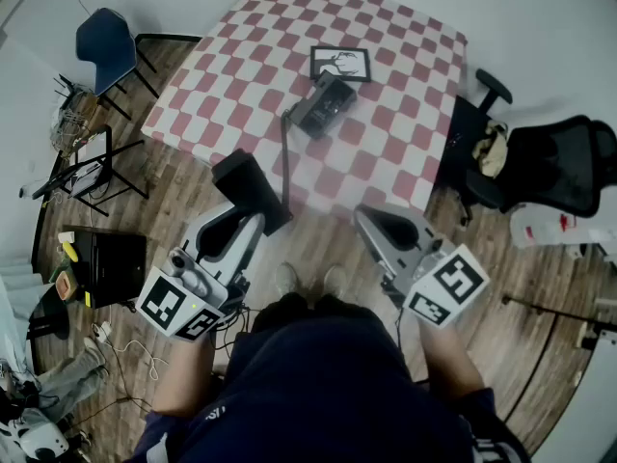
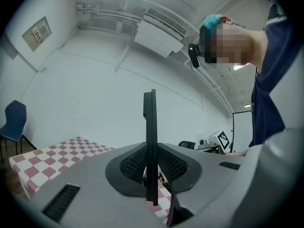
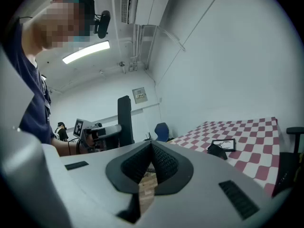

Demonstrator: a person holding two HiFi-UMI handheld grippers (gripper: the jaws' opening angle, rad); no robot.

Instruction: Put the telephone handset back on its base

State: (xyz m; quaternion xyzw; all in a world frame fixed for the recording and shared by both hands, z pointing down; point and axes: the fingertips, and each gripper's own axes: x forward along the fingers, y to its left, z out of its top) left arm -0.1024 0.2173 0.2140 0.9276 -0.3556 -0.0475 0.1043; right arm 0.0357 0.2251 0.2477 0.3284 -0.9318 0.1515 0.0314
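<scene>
The black telephone handset (image 1: pixel 249 187) is off the table, below its near edge, with my left gripper (image 1: pixel 253 208) shut on it. In the left gripper view the handset (image 2: pixel 150 137) stands edge-on as a thin upright slab between the pads. A dark cord (image 1: pixel 285 157) runs from it up to the black telephone base (image 1: pixel 323 104) on the red-and-white checked table (image 1: pixel 241 85). My right gripper (image 1: pixel 371 222) hangs beside it to the right, shut and empty. From the right gripper view (image 3: pixel 151 151) the base (image 3: pixel 217 150) lies on the table at the right.
A black picture frame (image 1: pixel 340 63) lies just behind the base. A blue chair (image 1: pixel 106 41) stands left of the table and a black office chair (image 1: pixel 559 162) at its right. A black box (image 1: pixel 111 263) sits on the wooden floor at the left.
</scene>
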